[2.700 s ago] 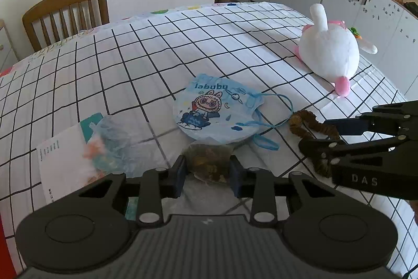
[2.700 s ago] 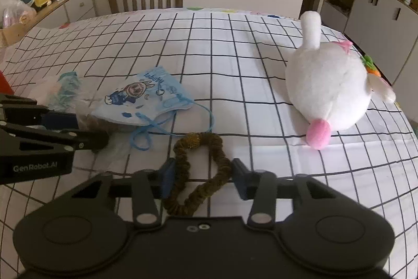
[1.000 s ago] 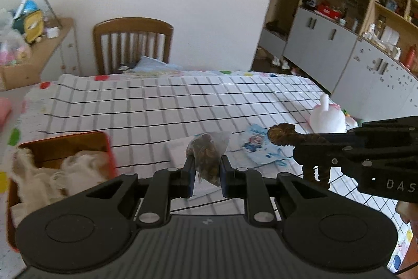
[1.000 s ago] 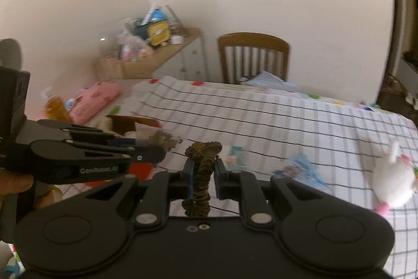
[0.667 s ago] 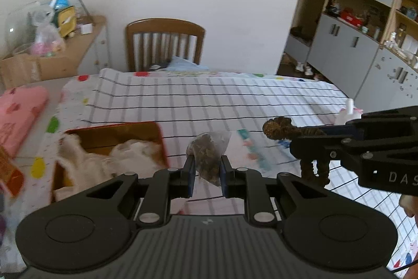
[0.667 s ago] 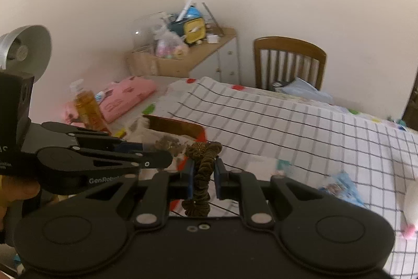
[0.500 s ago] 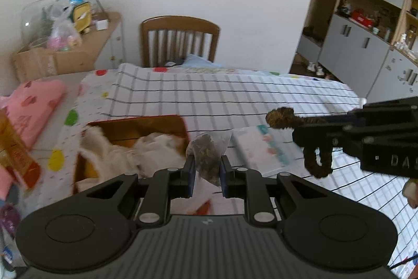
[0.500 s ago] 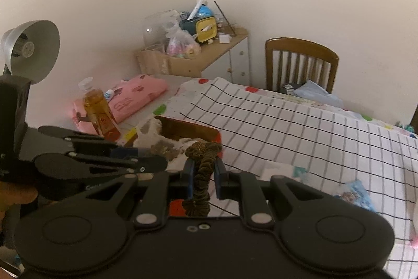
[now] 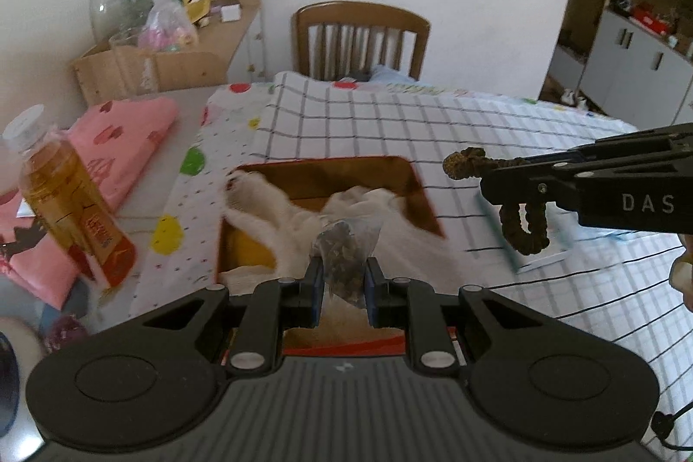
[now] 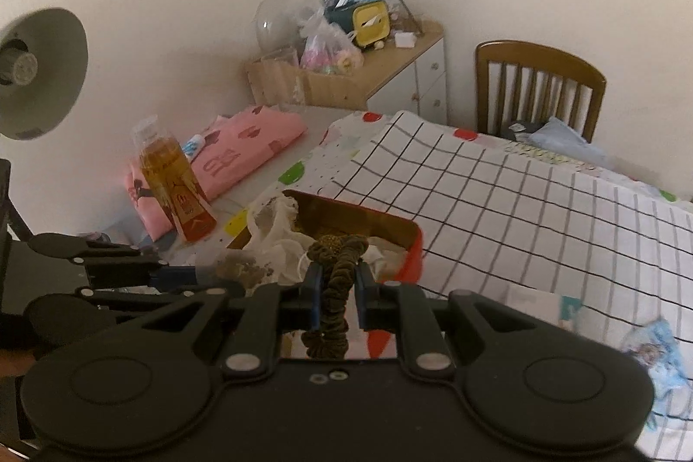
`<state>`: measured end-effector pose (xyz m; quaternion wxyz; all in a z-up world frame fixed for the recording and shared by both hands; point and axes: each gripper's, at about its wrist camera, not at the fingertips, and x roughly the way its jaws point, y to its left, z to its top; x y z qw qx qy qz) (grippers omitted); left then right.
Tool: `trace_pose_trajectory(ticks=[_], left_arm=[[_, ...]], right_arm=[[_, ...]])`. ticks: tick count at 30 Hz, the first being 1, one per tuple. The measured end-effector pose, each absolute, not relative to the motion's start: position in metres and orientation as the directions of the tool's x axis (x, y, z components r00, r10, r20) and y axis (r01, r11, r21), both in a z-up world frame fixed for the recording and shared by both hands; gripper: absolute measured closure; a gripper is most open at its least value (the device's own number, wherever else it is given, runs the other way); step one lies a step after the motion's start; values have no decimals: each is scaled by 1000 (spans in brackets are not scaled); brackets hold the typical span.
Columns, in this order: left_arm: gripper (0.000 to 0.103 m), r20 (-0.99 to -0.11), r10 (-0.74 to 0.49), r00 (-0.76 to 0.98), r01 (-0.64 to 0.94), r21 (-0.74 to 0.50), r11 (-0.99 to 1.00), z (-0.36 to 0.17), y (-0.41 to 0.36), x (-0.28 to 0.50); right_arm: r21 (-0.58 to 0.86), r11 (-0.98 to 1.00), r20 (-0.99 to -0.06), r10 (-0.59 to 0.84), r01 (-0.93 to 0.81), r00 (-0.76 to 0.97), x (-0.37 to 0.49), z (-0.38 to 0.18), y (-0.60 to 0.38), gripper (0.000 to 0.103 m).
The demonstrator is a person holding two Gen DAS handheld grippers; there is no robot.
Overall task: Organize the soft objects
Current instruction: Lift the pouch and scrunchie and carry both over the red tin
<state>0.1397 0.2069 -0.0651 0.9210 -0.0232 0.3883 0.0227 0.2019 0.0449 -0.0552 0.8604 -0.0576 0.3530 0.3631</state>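
Left gripper [image 9: 344, 280] clamped on clear pouch [image 9: 346, 254] of brown bits, contents indistinct, right gripper [image 10: 338, 289] clamped on brown scrunchie [image 10: 335, 289], both above red tin [image 10: 413, 250] at tablecloth [image 10: 519, 211] corner, tin's white cloth [image 9: 277, 211] blurred.

Checked tablecloth [image 9: 433, 124] under red tin [image 9: 416, 193], bottle [image 9: 65, 202]

Wooden chair [image 9: 361, 40] at far edge of checked tablecloth [image 9: 433, 124]. Amber-liquid bottle [image 9: 65, 198], tilted in the left wrist view, beside folded pink cloth [image 9: 125, 141]. Cluttered side cabinet [image 10: 390, 72] against wall; grey lamp shade [image 10: 41, 72] far left.
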Motion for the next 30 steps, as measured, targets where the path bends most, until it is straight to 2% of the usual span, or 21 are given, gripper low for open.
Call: trace_pose_trajectory(ticks=[9, 24, 30], left_arm=[[84, -754, 77, 652, -102, 14, 995, -88, 229, 157], [84, -801, 45, 596, -105, -22, 994, -117, 230, 181], [84, -804, 35, 594, -109, -37, 993, -119, 231, 182]], right_arm=[[169, 745, -726, 537, -645, 430, 230, -93, 77, 89], [126, 738, -783, 485, -663, 391, 245, -128, 99, 88], [108, 725, -783, 484, -680, 391, 243, -129, 100, 81]])
